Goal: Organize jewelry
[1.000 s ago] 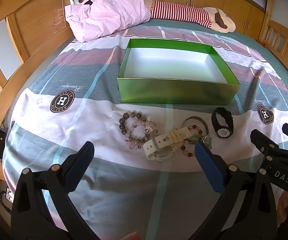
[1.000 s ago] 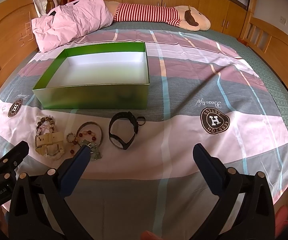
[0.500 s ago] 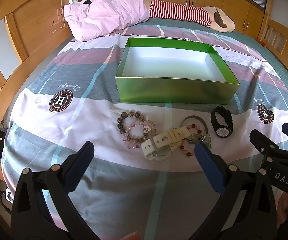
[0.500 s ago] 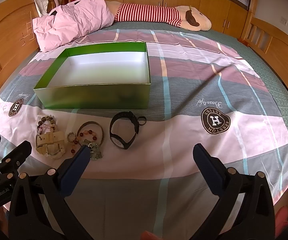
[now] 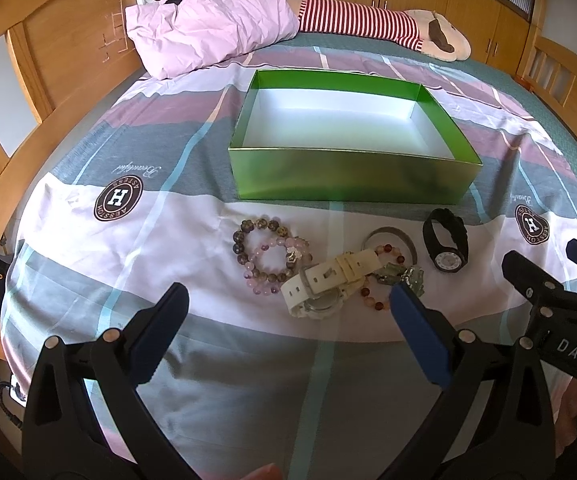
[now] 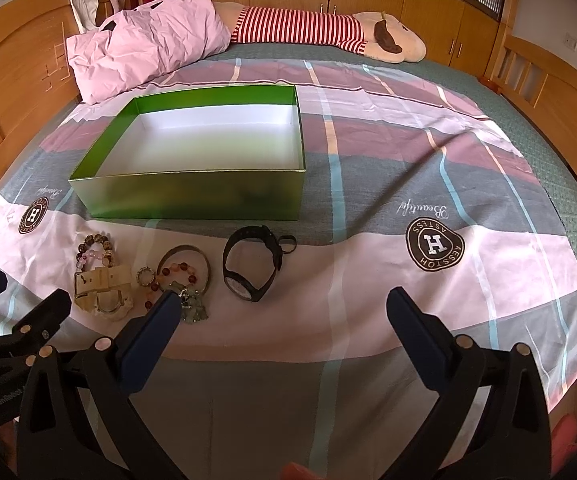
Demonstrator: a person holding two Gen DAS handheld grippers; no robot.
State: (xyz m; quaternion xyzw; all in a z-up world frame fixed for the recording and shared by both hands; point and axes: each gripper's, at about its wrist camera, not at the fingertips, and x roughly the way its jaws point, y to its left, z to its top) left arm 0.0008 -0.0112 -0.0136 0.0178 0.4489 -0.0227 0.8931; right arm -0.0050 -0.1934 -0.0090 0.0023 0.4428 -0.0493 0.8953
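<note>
Green cardboard box: was seen empty in the left wrist view, open-topped, just behind the jewelry on the bedsheet.
Left gripper: was held wide open, nothing gripped, above the cream plastic watch and beaded bracelets.
Advice: one piece should be lifted clear of the tangle, then carried over the near wall.
Right gripper: was seen in the right wrist view spread wide and empty, near the black rubber watch.
Open room: bare sheet lay to the right; the bed edge was close below.
</note>
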